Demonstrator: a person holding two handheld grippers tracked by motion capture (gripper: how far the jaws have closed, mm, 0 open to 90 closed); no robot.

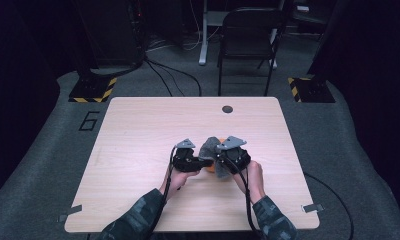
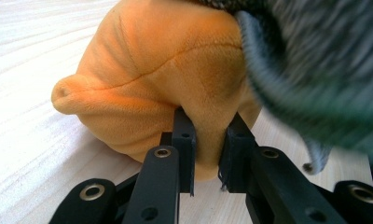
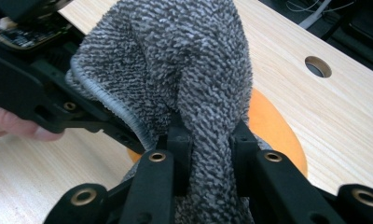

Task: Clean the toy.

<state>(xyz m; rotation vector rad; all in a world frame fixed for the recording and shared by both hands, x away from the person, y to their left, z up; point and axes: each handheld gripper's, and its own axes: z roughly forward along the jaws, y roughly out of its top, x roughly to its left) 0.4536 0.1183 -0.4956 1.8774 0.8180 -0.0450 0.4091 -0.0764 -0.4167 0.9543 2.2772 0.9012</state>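
At mid-table, the left gripper (image 2: 207,154) pinched the orange plush toy (image 2: 152,79) to steady it, while the right gripper (image 3: 208,154) clamped the grey terry cloth (image 3: 184,60), apparently peeling it away.

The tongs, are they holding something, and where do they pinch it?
Left tongs pinch a fold at the near edge of the orange plush toy. Right tongs pinch a bunched fold of the grey cloth.

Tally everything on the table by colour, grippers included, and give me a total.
Orange: 1, the plush toy, pinched in the left gripper.
Grey: 1, the knitted cloth, clamped in the right gripper and draped over the toy.
Black: 2, the two grippers.
Total: 4
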